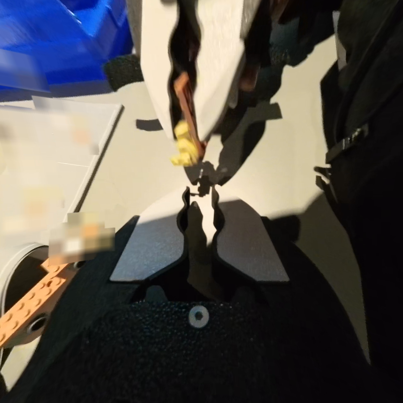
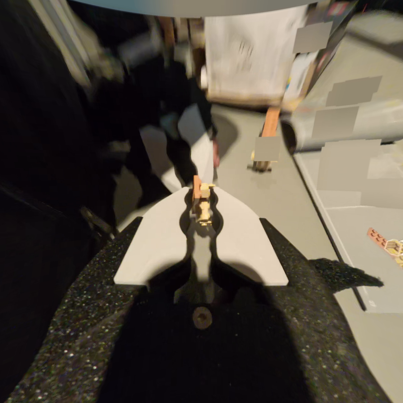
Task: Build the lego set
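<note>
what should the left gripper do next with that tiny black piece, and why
Probably ease the left gripper a touch forward. Its small black piece sits just short of the tan figure on the brown piece clamped in the right gripper. Motion blur hides the alignment.

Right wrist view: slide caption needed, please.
Right gripper shut on a tan-and-brown lego piece, facing the left gripper above the table.

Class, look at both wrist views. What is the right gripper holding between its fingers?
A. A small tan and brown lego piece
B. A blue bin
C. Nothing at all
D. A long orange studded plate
A: the right gripper is shut on the tan and brown lego piece, seen between its white fingers.
</note>
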`<state>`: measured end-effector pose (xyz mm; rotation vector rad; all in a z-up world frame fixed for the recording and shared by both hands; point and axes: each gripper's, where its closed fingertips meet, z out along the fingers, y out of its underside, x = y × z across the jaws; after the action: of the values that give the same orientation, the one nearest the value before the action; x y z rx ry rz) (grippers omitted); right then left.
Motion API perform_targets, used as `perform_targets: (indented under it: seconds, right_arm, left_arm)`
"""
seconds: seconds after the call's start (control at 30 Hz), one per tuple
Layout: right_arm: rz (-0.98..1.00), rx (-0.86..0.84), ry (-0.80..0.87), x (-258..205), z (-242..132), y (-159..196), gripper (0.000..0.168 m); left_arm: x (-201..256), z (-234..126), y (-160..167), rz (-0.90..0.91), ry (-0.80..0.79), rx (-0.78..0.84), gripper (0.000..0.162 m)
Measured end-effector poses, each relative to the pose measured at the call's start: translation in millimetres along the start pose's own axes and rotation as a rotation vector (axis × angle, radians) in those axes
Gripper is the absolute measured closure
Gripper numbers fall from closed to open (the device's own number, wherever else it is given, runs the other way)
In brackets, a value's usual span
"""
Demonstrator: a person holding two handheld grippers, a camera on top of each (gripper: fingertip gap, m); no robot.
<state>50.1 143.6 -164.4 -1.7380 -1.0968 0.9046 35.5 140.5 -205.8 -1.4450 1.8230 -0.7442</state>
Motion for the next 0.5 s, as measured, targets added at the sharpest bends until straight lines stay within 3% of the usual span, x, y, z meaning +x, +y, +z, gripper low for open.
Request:
perform_targets:
  seconds: [0.2, 0.5]
  right_arm:
    - [0.105, 0.229, -0.033, 3, -18, -27, 0.153]
    - [0.069, 0.242, -0.032, -1, -16, -30, 0.153]
  left_arm:
    - [-1, -3, -4, 0.004, -0.028, 0.033, 0.142]
    - [0, -4, -6, 0.001, -0.024, 0.046, 0.143]
